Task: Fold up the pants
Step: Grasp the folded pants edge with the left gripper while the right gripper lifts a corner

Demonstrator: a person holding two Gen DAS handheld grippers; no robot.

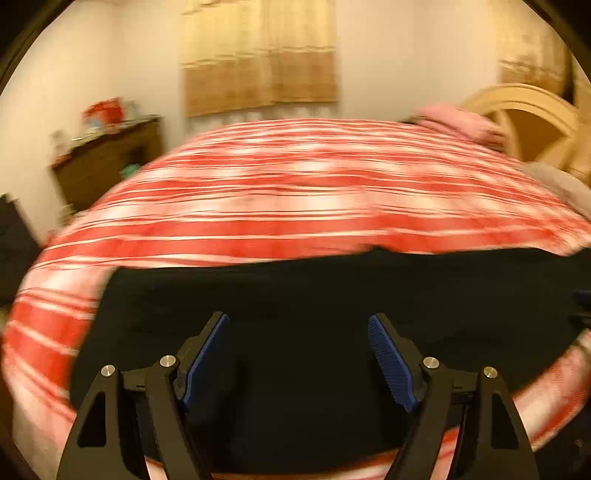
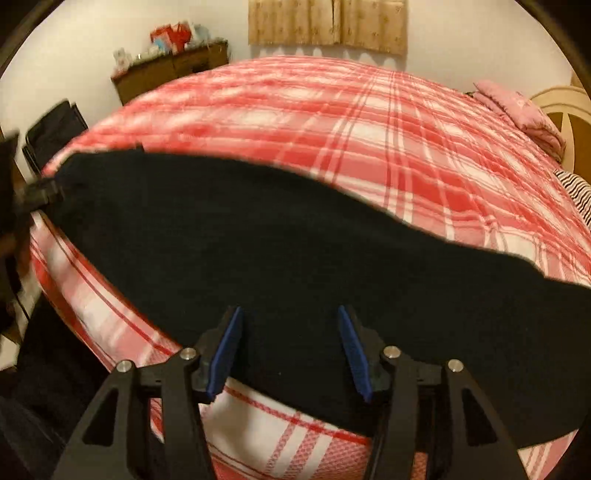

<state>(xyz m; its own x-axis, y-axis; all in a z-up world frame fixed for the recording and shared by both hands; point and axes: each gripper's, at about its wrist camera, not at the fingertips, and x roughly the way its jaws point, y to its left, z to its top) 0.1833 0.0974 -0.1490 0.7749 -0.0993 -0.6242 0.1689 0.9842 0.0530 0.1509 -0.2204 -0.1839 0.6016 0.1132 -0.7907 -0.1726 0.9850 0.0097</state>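
right now both grippers hang just over the near edge of the bed, pointing down at the black pants. left gripper: blue pads spread wide, nothing btwn them, only dark cloth lying beneath. right gripper: jaws about half apart, also empty, cloth under them but not pinched. neither one has hold of anything.

pants lie flat in one long dark band across the near side of the red-and-white plaid bedspread, running left to right; the near hem sits close to the mattress edge. looks like the legs are already laid one on the other, tho it's too dark to see layers, so can't say for sure. i'd guess the lengthwise fold is done and the cross folds are left.

further back: pink pillow by the cream headboard, dark wood dresser w/ clutter on top, tan curtain on the far wall.
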